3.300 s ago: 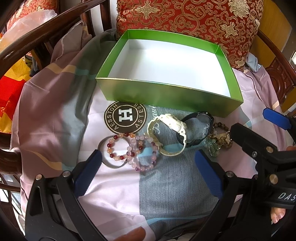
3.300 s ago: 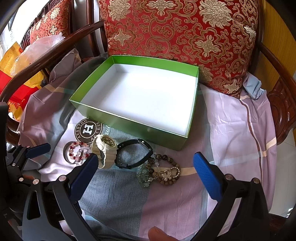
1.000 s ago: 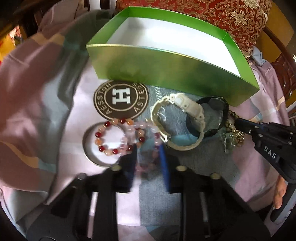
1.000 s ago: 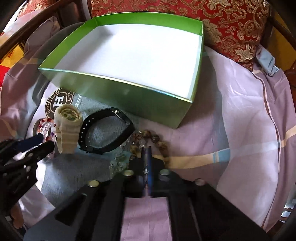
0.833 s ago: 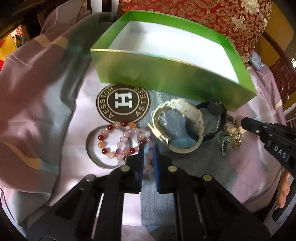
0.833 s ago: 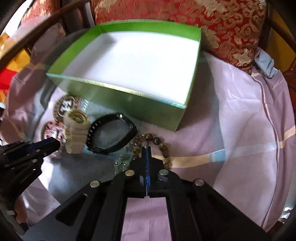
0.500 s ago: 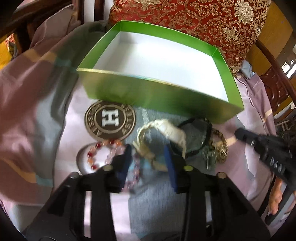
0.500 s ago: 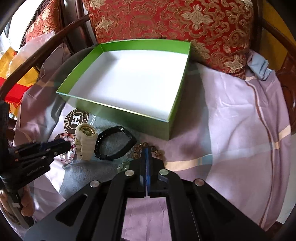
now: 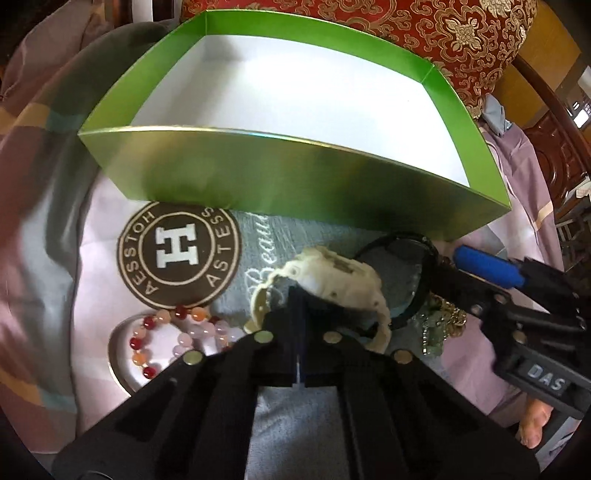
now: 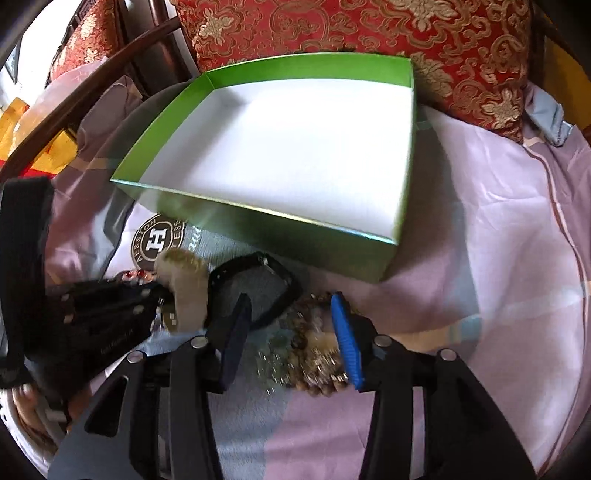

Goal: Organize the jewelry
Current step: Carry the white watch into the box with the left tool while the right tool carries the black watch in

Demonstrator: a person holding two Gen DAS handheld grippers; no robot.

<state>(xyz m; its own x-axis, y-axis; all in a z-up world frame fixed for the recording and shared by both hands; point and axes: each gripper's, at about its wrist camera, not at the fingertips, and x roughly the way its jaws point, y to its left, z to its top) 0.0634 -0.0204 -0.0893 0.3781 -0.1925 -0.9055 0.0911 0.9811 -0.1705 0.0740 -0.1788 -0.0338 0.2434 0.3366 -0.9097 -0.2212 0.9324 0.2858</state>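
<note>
My left gripper [image 9: 298, 325] is shut on the strap of the cream watch [image 9: 340, 280], which also shows in the right wrist view [image 10: 184, 284]. My right gripper [image 10: 291, 339] is open, its fingers on either side of a pile of brown and green bead bracelets [image 10: 314, 358]. A black watch [image 10: 255, 288] lies between the cream watch and the beads. Red and pink bead bracelets [image 9: 177, 332] lie on a silver bangle [image 9: 118, 365] at the left. The green box [image 9: 288, 177] with a white floor stands empty behind them.
A round brown logo patch [image 9: 179, 254] is printed on the pink and grey cloth [image 10: 498, 258]. A red and gold cushion [image 10: 369, 33] leans behind the box. Dark wooden chair arms [image 10: 74, 110] curve round both sides.
My left gripper moved right from the pink beads to the cream watch and shut on its strap. My right gripper, shut half a second ago, has opened over the brown beads.
</note>
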